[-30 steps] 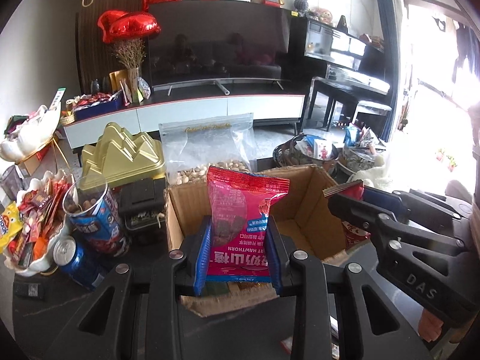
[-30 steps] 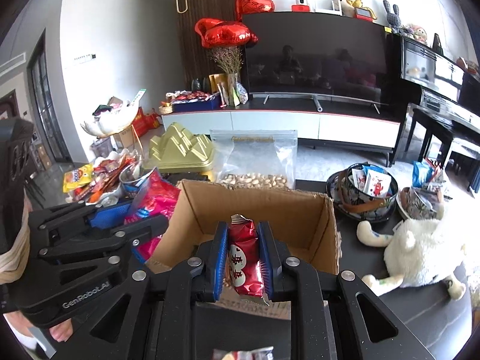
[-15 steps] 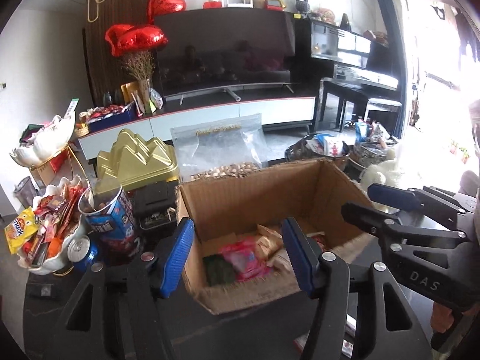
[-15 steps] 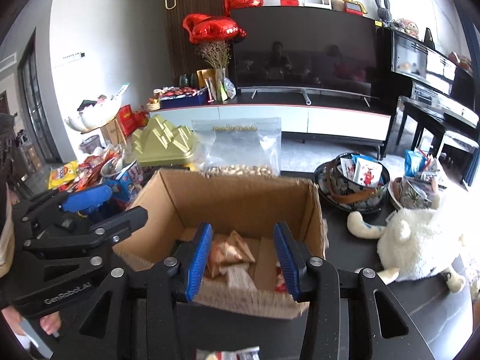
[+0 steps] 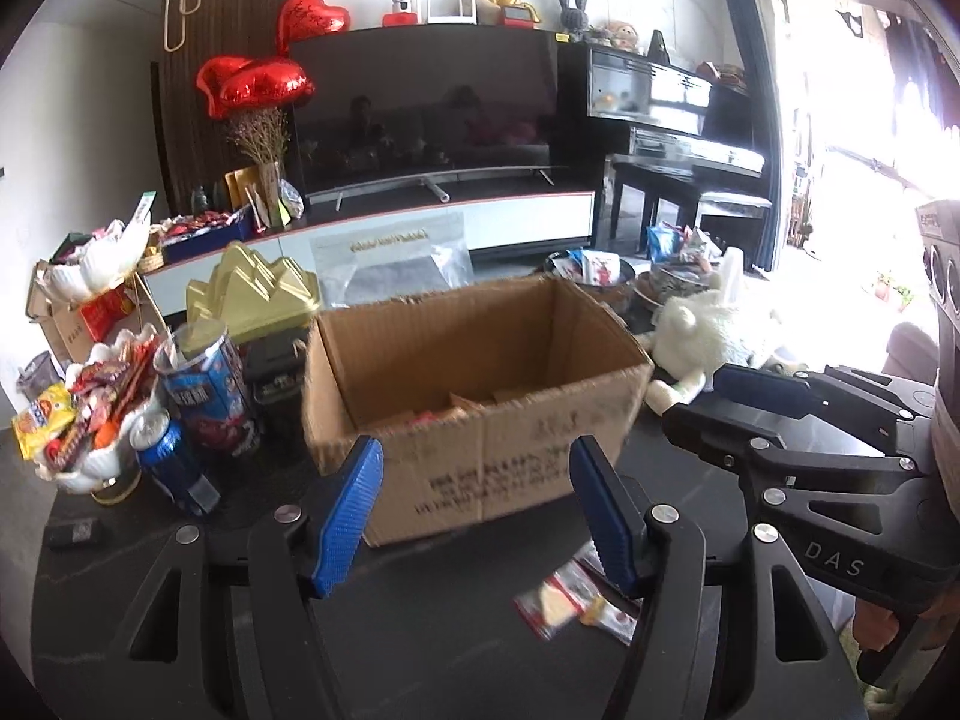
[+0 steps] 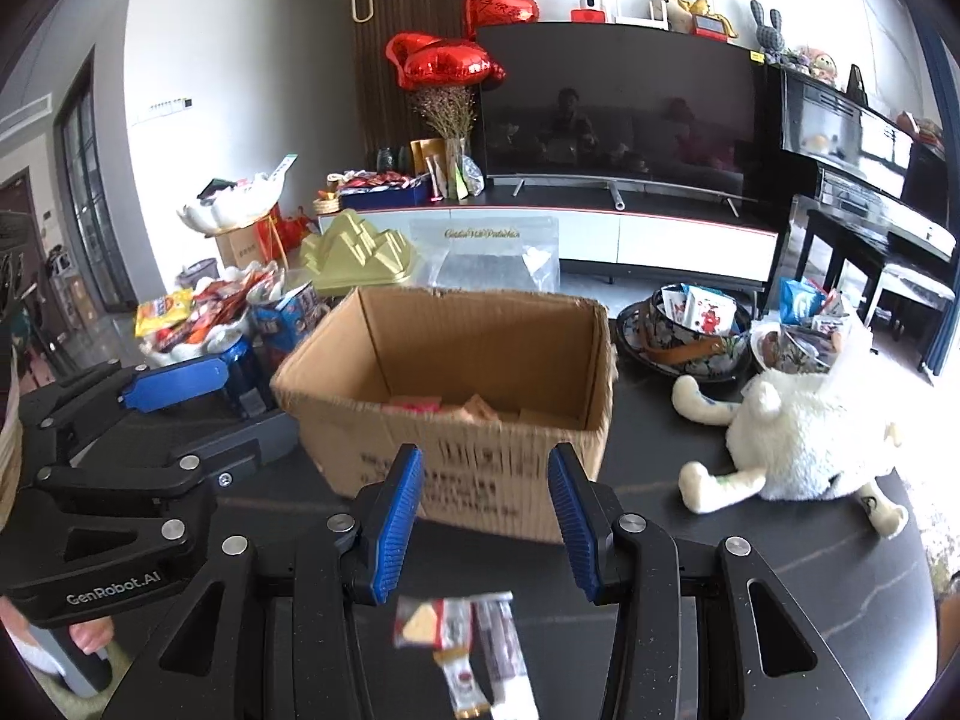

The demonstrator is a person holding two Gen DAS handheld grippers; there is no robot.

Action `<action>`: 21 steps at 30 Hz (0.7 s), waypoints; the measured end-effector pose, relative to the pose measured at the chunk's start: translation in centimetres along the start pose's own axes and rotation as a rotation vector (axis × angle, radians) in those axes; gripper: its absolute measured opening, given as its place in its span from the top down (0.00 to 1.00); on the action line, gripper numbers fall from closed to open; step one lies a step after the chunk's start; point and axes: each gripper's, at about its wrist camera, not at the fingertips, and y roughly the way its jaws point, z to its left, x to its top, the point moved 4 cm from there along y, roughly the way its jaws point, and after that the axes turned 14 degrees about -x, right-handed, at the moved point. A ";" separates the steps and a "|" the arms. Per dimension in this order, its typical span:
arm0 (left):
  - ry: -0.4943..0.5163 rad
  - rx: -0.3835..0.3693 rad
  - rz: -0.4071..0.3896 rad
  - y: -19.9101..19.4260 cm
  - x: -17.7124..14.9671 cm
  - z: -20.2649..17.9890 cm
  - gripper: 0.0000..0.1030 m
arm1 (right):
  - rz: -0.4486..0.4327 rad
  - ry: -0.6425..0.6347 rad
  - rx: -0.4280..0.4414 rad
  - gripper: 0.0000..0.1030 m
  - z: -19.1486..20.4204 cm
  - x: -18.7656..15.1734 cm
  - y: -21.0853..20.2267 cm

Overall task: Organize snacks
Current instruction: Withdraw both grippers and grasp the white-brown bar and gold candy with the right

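An open cardboard box [image 5: 480, 360] [image 6: 480, 348] stands on the dark table, with several snack packets [image 5: 420, 417] [image 6: 414, 403] lying on its bottom. My left gripper [image 5: 477, 450] hovers before the box's near wall; its jaws are opening and nothing is between them. My right gripper [image 6: 485, 456] is open and empty, also short of the near wall. Each gripper shows in the other's view: the right gripper [image 5: 714, 405] beside the box's right corner, the left gripper [image 6: 240, 402] by its left corner. Loose snack packets [image 5: 558, 597] [image 6: 432, 621] lie on the table under the grippers.
A white plush toy [image 6: 798, 432] and a patterned bowl of snacks [image 6: 684, 324] sit right of the box. On its left stand a blue can [image 5: 174, 468], a chip tub [image 5: 204, 384] and a white dish of snacks [image 5: 90, 414]. Behind are a gold box [image 5: 252, 294] and a clear zip bag [image 5: 390, 264].
Both grippers let go of their red snack packets into the box, opened, and drew back from over the box to in front of its near wall.
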 end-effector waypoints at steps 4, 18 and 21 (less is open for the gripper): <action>-0.016 -0.003 0.020 0.1 -1.8 -0.9 0.38 | 0.025 -0.010 0.016 0.57 -0.2 -1.9 -0.5; -0.105 -0.001 0.133 3.2 -7.4 -1.8 0.38 | 0.189 0.030 0.127 0.57 -0.4 -8.1 3.2; -0.118 0.008 0.155 4.1 -8.4 -1.5 0.38 | 0.229 0.027 0.139 0.57 0.0 -9.0 4.3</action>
